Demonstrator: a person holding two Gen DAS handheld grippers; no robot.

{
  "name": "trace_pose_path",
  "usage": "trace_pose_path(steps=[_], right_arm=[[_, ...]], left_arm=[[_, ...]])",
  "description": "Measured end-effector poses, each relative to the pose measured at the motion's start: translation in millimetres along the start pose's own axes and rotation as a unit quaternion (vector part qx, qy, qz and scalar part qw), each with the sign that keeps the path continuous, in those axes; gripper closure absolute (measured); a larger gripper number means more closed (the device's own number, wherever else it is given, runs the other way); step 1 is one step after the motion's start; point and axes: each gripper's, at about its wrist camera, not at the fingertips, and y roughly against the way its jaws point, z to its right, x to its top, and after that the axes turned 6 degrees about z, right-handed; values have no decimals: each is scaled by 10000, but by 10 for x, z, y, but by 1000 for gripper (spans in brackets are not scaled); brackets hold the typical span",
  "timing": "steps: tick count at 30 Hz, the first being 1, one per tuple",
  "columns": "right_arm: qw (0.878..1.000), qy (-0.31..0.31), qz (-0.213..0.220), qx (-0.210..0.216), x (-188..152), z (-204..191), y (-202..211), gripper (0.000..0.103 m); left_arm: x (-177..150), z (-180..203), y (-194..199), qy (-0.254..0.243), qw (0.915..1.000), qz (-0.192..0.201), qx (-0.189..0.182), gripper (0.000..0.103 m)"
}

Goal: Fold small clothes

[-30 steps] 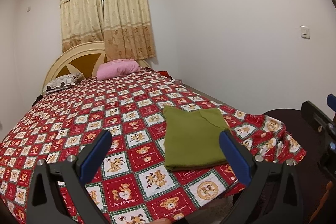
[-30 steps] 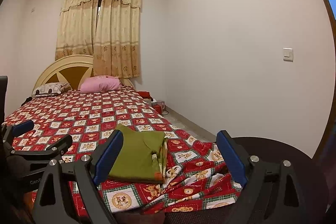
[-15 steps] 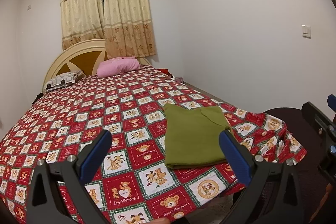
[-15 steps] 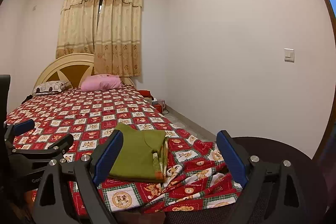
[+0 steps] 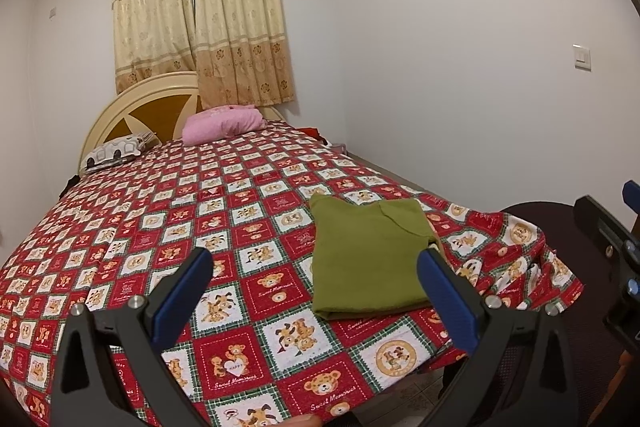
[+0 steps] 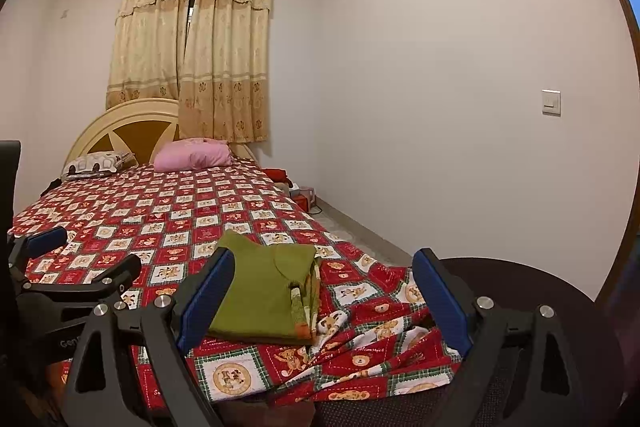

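Lying folded into a neat rectangle, the green garment [image 5: 370, 259] rests flat near the foot corner of the bed [image 5: 168, 211], on the red teddy-bear bedspread [image 5: 240, 195]. The left gripper [image 5: 316, 269] hovers short of it with blue fingers [image 5: 182, 299] spread wide and holding nothing. The right gripper [image 6: 322, 281] likewise stands wide apart and empty, clear of the cloth. A pink pillow [image 5: 224, 119] sits by the headboard [image 5: 136, 109].

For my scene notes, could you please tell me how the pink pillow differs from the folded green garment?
The pink pillow is puffy; the green garment lies flat and folded. The pillow sits at the headboard; the garment lies near the foot corner, by the wall side. Both rest on the bear-print bedspread, untouched.
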Motion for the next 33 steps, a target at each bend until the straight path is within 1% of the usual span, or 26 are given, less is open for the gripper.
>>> trace_pose_path(steps=[20, 25, 33], right_arm=[[10000, -3, -33, -31, -36, 74, -41, 12], [10000, 24, -57, -40, -35, 54, -42, 12], [9999, 74, -84, -28, -47, 28, -55, 12]], left_arm=[[-21, -58, -43, 40, 9999, -115, -18, 0], [-32, -107, -65, 171, 9996, -232, -56, 0], [-54, -115, -68, 134, 9997, -198, -67, 0]])
